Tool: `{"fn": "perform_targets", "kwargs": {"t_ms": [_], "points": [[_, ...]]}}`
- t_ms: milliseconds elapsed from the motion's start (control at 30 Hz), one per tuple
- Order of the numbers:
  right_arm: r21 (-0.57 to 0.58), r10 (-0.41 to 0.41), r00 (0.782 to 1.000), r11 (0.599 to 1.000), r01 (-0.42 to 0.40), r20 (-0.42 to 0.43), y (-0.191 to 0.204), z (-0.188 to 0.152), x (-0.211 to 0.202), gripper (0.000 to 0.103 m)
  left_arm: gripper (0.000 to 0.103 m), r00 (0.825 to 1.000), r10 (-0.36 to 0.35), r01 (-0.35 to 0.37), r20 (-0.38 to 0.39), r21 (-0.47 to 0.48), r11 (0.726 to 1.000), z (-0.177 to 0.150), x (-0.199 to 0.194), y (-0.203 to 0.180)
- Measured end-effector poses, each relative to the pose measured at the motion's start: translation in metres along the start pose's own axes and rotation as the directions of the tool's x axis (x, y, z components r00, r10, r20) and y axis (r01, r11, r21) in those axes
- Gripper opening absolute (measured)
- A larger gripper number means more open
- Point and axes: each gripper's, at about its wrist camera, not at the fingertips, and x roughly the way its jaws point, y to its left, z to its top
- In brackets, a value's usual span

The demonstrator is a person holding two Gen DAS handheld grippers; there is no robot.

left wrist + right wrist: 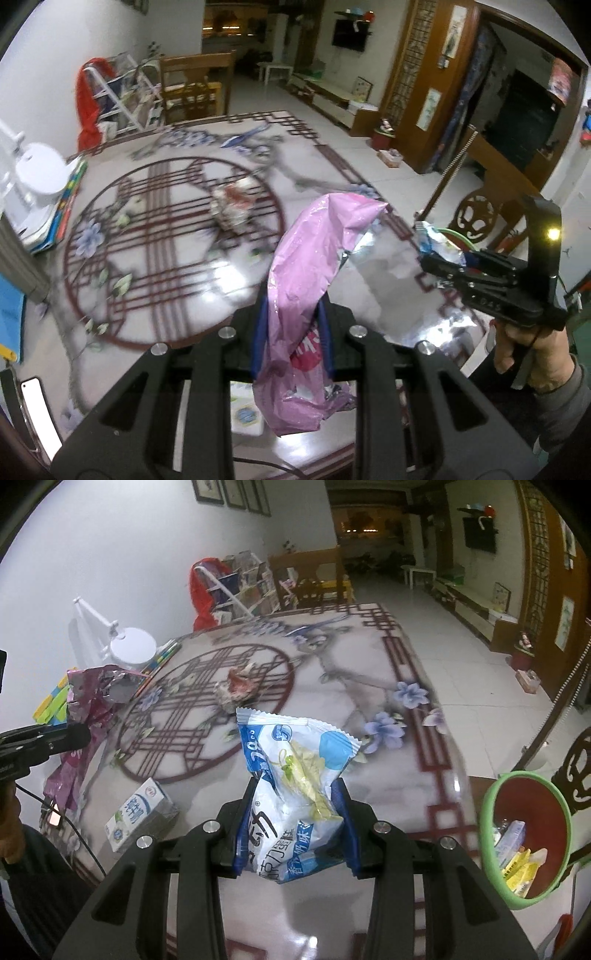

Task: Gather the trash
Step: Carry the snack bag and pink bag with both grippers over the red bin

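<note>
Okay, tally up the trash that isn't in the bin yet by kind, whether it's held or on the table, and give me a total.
Snack wrappers: 2, the pink wrapper in the left gripper and the blue and white wrapper in the right gripper.
Milk cartons: 1, the milk carton lying on the table.
Crumpled wads: 1, the crumpled wad mid-table.
Total: 4
</note>
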Motion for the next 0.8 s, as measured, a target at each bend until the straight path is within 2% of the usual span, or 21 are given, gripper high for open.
{"fn": "perform_targets", "kwargs": {"t_ms": [400,800], "points": [[0.092,-0.094,0.994,0.992,0.09,0.046,-0.062,-0.002,-0.033,0.038,0.023,0.994,-0.11,0.11,-0.003,0.063,0.992,0.029,0.041,-0.08],[0.212,-0.206,0.975,0.96,0.185,0.082,-0.136,-0.002,-0.07,0.038,0.023,0.973,-0.23,0.231,-0.025,0.127,0.965,0.055,0.083,-0.155]]}}
